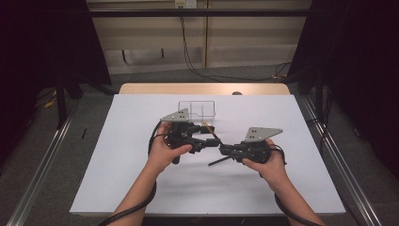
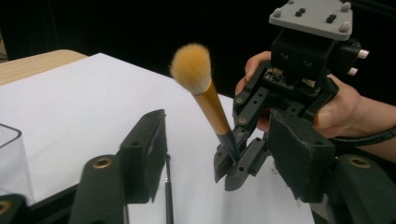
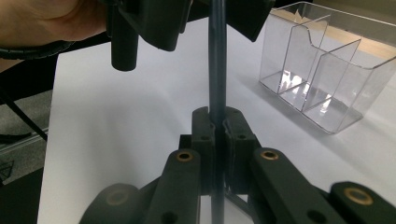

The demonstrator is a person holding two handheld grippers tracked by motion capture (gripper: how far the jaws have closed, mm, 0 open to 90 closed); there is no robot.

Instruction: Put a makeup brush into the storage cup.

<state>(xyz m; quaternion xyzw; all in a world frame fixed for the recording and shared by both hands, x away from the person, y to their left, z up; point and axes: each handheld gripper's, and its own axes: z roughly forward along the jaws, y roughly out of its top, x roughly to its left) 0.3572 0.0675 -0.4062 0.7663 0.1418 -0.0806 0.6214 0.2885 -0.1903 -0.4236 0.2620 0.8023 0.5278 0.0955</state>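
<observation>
right gripper [image 2: 231, 168] clamped tight on the dark handle of the makeup brush [image 2: 205, 100], bristles up and tilted, held over the white table cover [image 1: 141, 155]. left gripper [image 2: 219, 154] jaws stand half wide on either side of the brush, not pressing it yet as far as i can see. handover looks midway: brush lifted, not yet in the clear acrylic organizer [image 1: 197, 109] farther back, empty; taking and dropping in still left. a thin dark stick [image 2: 168, 196] lies on the cover.

Right tongs [image 1: 225, 149] clamped tight, left tongs [image 1: 207, 139] half-spread facing them, hands level
</observation>
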